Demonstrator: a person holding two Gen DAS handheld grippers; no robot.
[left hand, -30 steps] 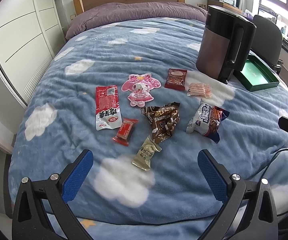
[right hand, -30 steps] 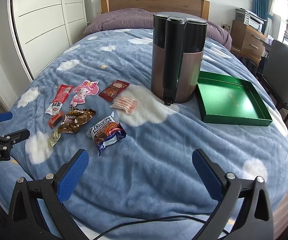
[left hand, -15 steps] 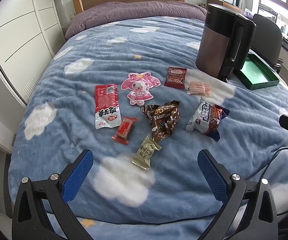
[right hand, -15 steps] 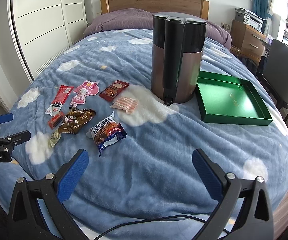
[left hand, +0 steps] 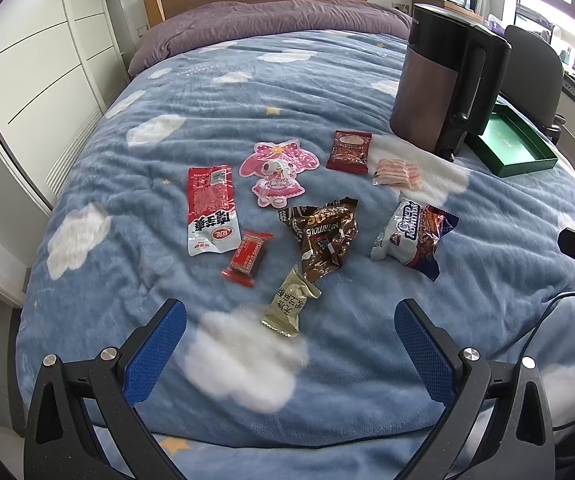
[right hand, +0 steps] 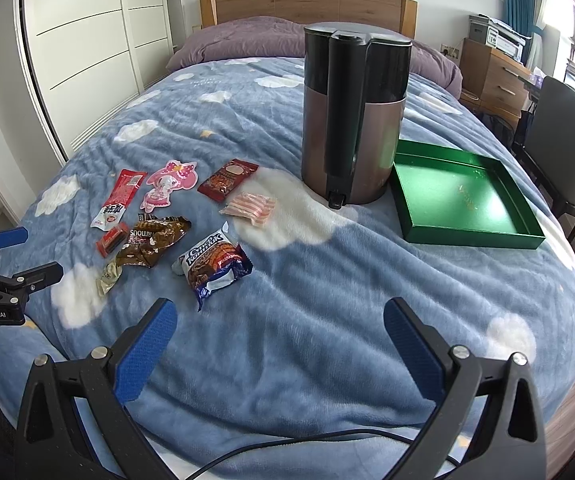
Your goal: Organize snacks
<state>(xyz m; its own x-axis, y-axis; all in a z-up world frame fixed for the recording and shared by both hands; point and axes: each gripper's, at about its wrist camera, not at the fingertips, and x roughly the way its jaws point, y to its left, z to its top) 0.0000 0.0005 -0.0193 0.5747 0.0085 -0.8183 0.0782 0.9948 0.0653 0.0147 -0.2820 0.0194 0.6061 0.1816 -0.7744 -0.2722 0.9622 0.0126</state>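
Note:
Several snack packets lie on the blue cloud blanket: a long red packet, a pink character packet, a dark red sachet, a pink striped packet, a brown bag, a blue-white biscuit pack, a small red bar and a beige candy. An empty green tray sits to the right of the kettle. My left gripper is open, just short of the beige candy. My right gripper is open, near the biscuit pack.
A tall brown and black kettle stands between the snacks and the tray. A white wardrobe runs along the left. A black chair and a wooden dresser stand at the right. The left gripper shows at the right view's left edge.
The left wrist view has shifted a little; the snacks sit slightly higher and farther. Both grippers stay open and nothing on the bed has moved.

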